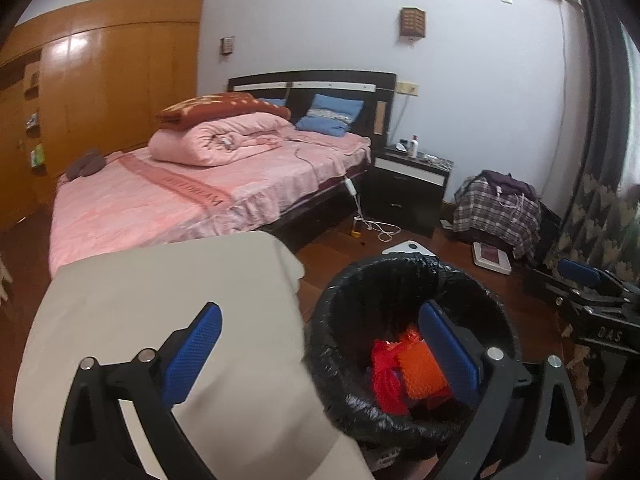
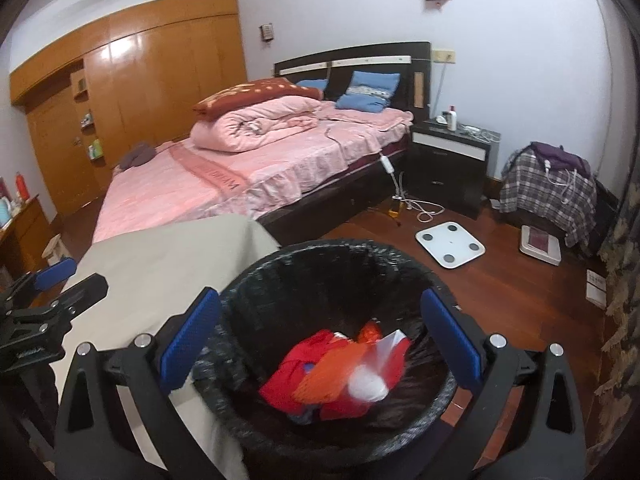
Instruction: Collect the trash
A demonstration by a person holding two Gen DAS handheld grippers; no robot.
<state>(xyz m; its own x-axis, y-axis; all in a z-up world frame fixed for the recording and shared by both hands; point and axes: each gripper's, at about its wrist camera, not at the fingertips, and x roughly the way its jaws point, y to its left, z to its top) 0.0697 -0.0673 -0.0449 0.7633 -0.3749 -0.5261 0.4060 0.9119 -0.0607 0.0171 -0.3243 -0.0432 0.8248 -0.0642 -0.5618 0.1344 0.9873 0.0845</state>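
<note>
Left gripper [image 1: 320, 344] above the bin [image 2: 332, 432], fingers wide apart, nothing between them. In the black-lined bin, red and orange trash [image 2: 340, 376] heaped at the bottom. Right gripper [image 2: 320, 344] over the bin, fingers spread, empty.

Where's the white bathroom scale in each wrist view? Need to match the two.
Left wrist: white scale just above the far rim of the black-lined bin, mostly hidden, only a corner showing.
Right wrist: scale in full on the wood floor, right of centre, beyond the bin.
Shared landmark: black nightstand beside the bed.
</note>
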